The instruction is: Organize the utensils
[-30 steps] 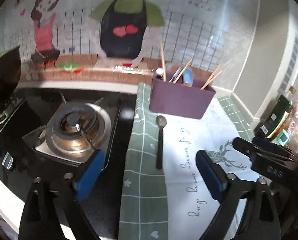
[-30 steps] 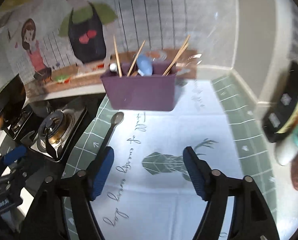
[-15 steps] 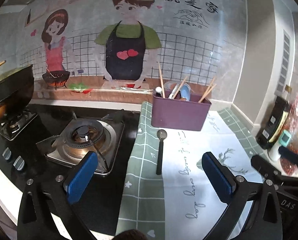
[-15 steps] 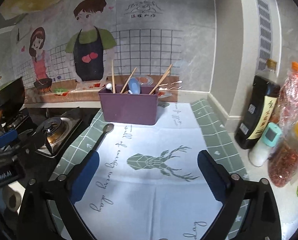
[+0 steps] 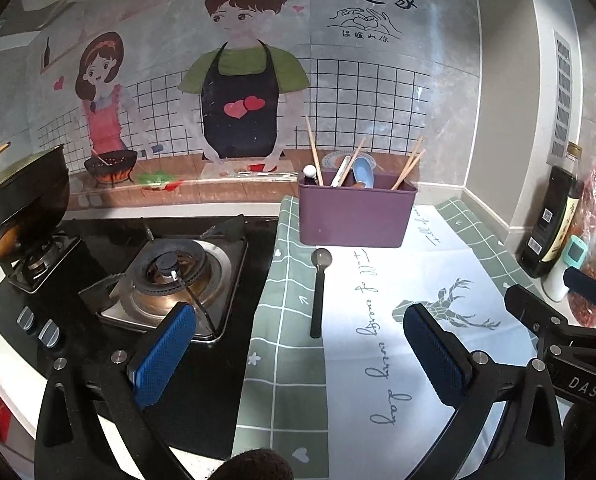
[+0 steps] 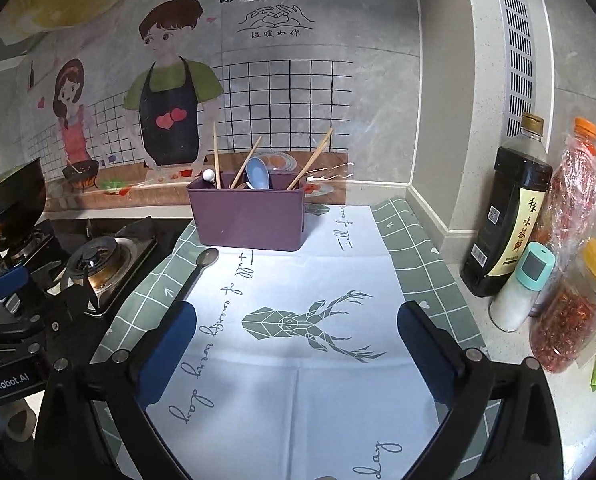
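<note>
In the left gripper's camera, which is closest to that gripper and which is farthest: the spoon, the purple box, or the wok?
1. Spoon, lying on the cloth straight ahead.
2. Purple box, standing just behind the spoon's bowl.
3. Wok, far left on the back burner.

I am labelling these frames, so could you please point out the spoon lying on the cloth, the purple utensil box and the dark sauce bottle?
spoon (image 5: 317,300), left wrist view, middle of its dark handle.
purple utensil box (image 6: 250,220), right wrist view, front wall.
dark sauce bottle (image 6: 509,216), right wrist view, its label.
</note>
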`<state>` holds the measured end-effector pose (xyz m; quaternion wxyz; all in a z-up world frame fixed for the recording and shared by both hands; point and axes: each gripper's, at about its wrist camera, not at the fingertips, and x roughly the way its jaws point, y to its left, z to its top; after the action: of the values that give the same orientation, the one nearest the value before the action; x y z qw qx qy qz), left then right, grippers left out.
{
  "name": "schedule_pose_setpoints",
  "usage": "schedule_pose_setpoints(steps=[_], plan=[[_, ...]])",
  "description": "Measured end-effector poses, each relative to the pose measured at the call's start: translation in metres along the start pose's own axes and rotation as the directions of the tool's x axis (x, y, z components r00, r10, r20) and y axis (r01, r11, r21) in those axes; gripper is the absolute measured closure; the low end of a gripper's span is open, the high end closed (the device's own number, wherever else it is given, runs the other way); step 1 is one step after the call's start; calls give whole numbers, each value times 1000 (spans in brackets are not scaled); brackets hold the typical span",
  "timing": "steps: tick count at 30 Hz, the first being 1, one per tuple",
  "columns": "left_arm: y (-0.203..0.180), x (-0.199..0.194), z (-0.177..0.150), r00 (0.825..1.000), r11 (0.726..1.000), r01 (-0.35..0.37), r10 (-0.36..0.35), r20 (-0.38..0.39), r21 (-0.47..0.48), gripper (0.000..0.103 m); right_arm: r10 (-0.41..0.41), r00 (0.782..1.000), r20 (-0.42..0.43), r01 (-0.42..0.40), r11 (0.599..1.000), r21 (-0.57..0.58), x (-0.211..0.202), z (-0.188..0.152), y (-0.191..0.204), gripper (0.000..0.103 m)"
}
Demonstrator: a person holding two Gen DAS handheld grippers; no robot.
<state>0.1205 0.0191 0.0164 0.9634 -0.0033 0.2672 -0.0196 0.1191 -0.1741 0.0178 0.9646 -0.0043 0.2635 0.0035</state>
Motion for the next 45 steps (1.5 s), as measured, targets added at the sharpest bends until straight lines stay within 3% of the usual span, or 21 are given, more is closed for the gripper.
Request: schedule_pose_setpoints(steps=[45], plan=[[-2,12,1,999,1000,22,-22,-28,-3,0,16,1000,-9,-16,1000,-3,9,3,0,3]])
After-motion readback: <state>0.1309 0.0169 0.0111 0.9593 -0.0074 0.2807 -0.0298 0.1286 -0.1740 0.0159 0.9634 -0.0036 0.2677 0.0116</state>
